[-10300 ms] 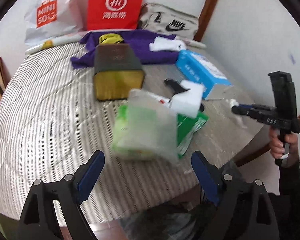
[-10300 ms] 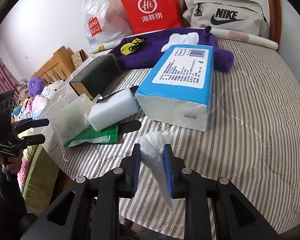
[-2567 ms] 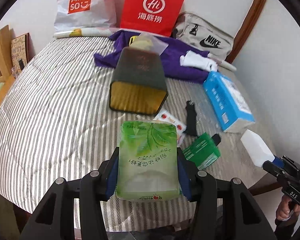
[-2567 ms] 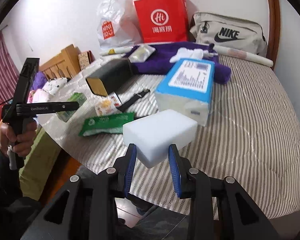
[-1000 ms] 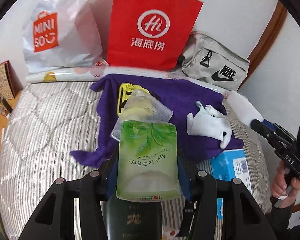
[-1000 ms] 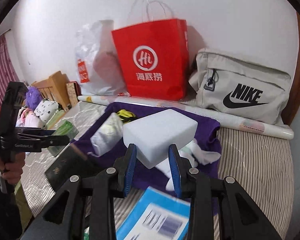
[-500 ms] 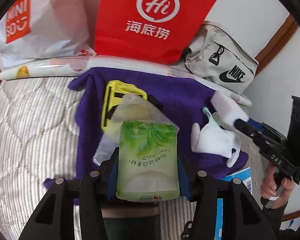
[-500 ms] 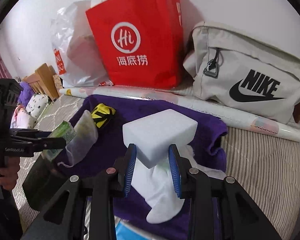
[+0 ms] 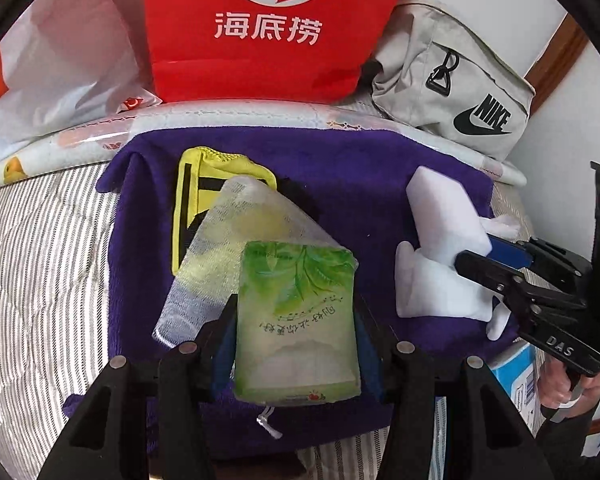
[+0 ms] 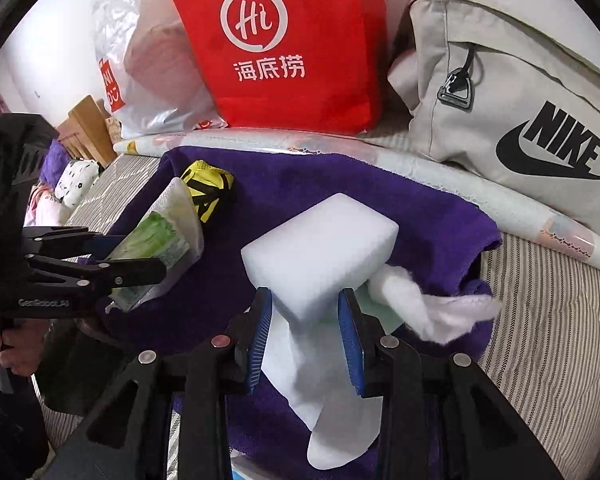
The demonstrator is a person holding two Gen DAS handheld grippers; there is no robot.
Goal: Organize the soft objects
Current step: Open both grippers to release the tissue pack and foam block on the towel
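Note:
My left gripper [image 9: 294, 306] is shut on a green tissue pack [image 9: 296, 320], low over a purple towel [image 9: 360, 184]. The pack overlaps a clear bag [image 9: 240, 232] that lies on a yellow pouch [image 9: 196, 184]. My right gripper [image 10: 305, 306] has a white sponge block [image 10: 320, 248] between its blue pads [image 10: 260, 332]. Its jaws are opening, and the pads still touch the block's near end. The block rests on a white cloth [image 10: 328, 420] on the towel. The left wrist view shows the sponge [image 9: 444, 216] and the right gripper [image 9: 484, 256] at the towel's right end.
Along the wall behind the towel stand a red paper bag [image 9: 268, 20], a white plastic bag [image 9: 60, 72] and a grey Nike bag [image 9: 452, 76], with a paper roll [image 9: 60, 152] in front. A blue tissue box [image 9: 516, 380] lies at the right. Striped bedcover [image 9: 40, 260] spreads leftward.
Both grippers have come forward and down over the purple towel. The sponge has come down onto the white cloth, and the right jaws stand slightly wider.

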